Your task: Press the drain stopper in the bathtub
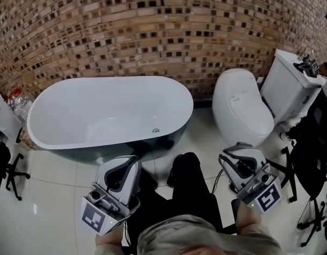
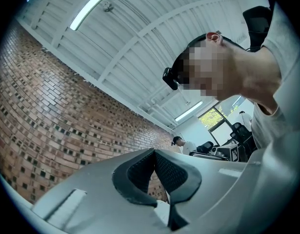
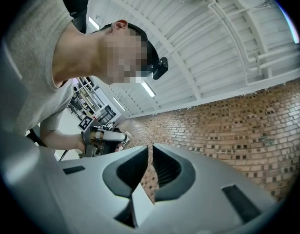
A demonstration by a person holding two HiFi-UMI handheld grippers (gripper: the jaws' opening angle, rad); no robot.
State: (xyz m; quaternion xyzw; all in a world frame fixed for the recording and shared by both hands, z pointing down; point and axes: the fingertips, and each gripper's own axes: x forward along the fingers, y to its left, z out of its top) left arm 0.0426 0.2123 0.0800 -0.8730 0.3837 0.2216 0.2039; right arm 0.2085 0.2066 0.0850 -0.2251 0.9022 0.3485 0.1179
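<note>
In the head view a white oval bathtub [image 1: 107, 110] stands against the brick wall. Its small round metal drain stopper [image 1: 156, 130] sits on the tub floor near the front right. My left gripper [image 1: 126, 163] is held low by the person's body, in front of the tub and well short of the stopper. My right gripper [image 1: 241, 151] is held to the right, in front of the toilet. Both point upward: the left gripper view shows the left gripper [image 2: 153, 152] shut against ceiling and wall, and the right gripper view shows the right gripper [image 3: 150, 149] shut and holding nothing.
A white toilet [image 1: 240, 108] with its cistern [image 1: 288, 86] stands right of the tub. Office chair bases sit at the far left [image 1: 11, 174] and far right [image 1: 312, 158]. The person's dark legs [image 1: 187, 179] stand between the grippers on a glossy tiled floor [image 1: 46, 206].
</note>
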